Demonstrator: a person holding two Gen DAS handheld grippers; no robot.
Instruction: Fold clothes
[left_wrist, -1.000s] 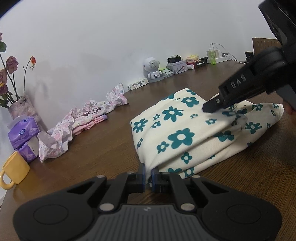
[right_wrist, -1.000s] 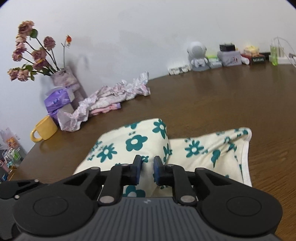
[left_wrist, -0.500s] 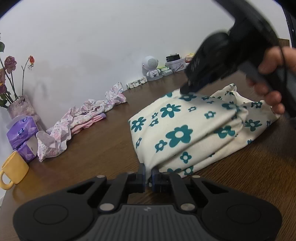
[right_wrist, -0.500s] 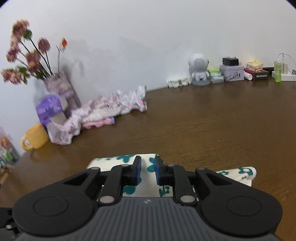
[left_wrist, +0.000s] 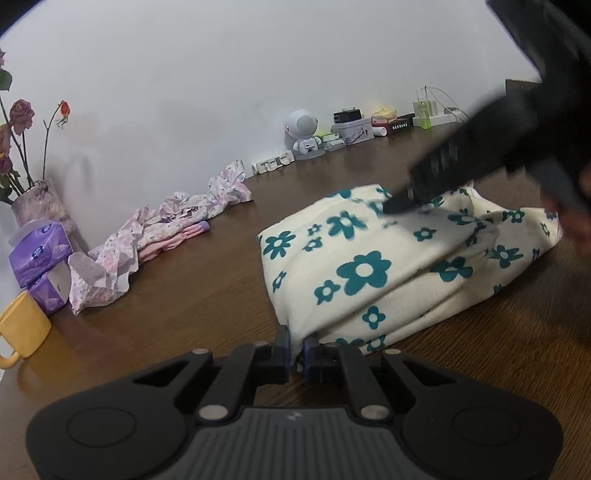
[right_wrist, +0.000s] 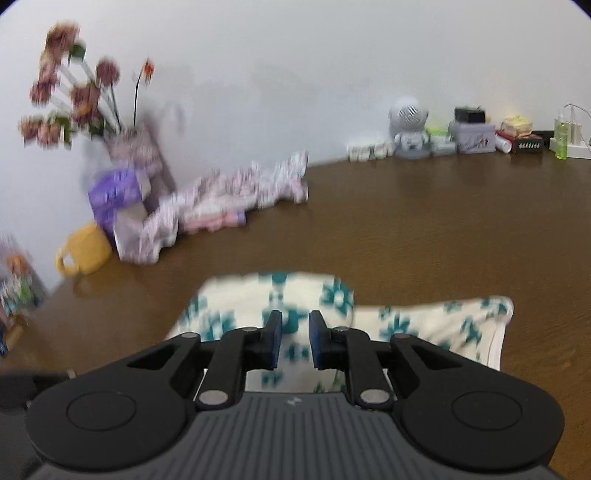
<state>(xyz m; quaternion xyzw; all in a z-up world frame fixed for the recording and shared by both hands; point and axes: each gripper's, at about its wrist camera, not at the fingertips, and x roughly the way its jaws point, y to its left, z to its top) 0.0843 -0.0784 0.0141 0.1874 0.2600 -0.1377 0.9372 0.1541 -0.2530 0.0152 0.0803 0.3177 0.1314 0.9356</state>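
Observation:
A cream garment with teal flowers (left_wrist: 369, 266) lies folded over on the brown table (left_wrist: 207, 291). My left gripper (left_wrist: 296, 350) is shut on its near corner, with cloth pinched between the blue pads. My right gripper (right_wrist: 295, 341) hovers above the garment (right_wrist: 424, 325) with its jaws a little apart and nothing between them. In the left wrist view the right gripper (left_wrist: 402, 203) shows as a blurred black shape, its tip over the garment's far top.
A crumpled pink floral garment (left_wrist: 162, 229) lies at the back left. Beside it are purple tissue packs (left_wrist: 40, 254), a yellow mug (left_wrist: 22, 328) and a vase of dried roses (right_wrist: 122, 144). A white robot figure (left_wrist: 304, 133) and small boxes line the wall.
My right gripper lifted off the garment and came back down over it, its jaws now slightly wider. My left gripper keeps its hold on the corner and has hardly moved.

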